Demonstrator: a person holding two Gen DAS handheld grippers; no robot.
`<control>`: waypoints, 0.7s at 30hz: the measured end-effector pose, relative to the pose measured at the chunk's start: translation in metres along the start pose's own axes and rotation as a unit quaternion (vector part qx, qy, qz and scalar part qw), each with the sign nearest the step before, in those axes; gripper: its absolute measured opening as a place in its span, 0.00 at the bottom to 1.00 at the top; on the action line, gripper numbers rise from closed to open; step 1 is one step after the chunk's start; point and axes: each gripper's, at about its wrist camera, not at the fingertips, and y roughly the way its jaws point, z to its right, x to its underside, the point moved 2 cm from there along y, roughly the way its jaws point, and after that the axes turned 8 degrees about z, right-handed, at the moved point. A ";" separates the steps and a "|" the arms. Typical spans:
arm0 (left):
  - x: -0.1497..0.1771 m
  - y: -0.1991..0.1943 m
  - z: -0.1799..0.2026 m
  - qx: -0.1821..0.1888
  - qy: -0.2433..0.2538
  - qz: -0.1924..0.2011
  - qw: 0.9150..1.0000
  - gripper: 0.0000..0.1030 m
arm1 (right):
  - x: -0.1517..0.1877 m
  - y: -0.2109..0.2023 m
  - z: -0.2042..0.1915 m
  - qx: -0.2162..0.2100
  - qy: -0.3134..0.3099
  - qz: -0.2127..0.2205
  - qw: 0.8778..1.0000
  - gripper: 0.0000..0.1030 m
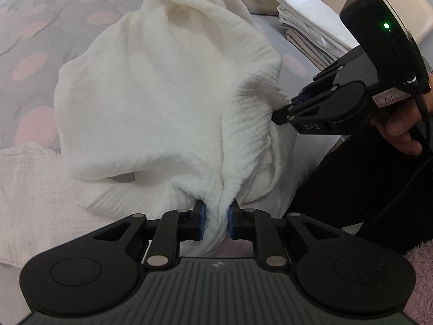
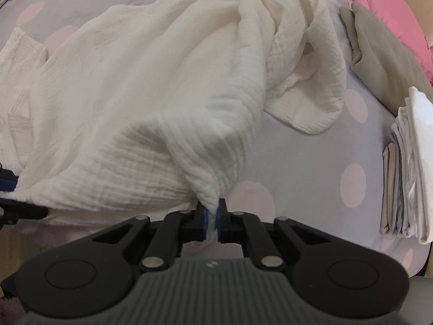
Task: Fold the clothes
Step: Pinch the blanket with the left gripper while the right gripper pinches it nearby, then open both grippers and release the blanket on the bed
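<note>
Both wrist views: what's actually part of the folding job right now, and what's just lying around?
In the job:
- white crinkled garment, lifted off the bed
- left gripper, shut on its edge
- right gripper, shut on another edge

Lying about:
- stack of folded whites
- grey folded cloth
- pink pillow
- pale pink muslin cloth
- polka-dot bedsheet

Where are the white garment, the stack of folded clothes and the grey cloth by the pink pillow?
white garment [image 2: 140, 103], right wrist view, on its broad middle panel.
stack of folded clothes [image 2: 408, 178], right wrist view, on the layered edges.
grey cloth [image 2: 379, 43], right wrist view, on its flat top.
</note>
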 end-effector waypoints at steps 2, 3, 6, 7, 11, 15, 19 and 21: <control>0.000 -0.004 -0.001 -0.008 -0.005 0.009 1.000 0.14 | 0.004 -0.003 -0.003 -0.005 0.001 0.004 1.000 0.08; -0.001 -0.005 -0.003 -0.009 -0.008 0.012 1.000 0.14 | 0.004 -0.005 -0.003 -0.007 0.005 0.011 1.000 0.08; -0.001 -0.008 -0.007 -0.015 -0.015 0.019 1.000 0.14 | 0.001 -0.011 0.001 -0.012 0.022 0.030 0.999 0.08; -0.001 -0.008 -0.009 -0.018 -0.017 0.021 0.999 0.14 | 0.000 -0.012 0.002 -0.014 0.027 0.036 0.999 0.08; 0.003 -0.009 -0.012 -0.032 -0.026 0.025 0.999 0.14 | 0.000 -0.014 -0.002 -0.020 0.026 0.045 0.998 0.10; 0.001 -0.007 -0.010 -0.038 -0.030 0.025 0.998 0.18 | -0.003 -0.029 -0.009 -0.016 -0.003 0.065 0.998 0.27; -0.002 -0.017 -0.014 -0.052 -0.038 0.031 0.997 0.40 | -0.005 -0.048 -0.015 -0.027 -0.018 0.078 0.996 0.28; -0.004 -0.025 -0.018 -0.063 -0.047 0.042 0.996 0.49 | -0.006 -0.059 -0.021 -0.034 -0.029 0.087 0.995 0.29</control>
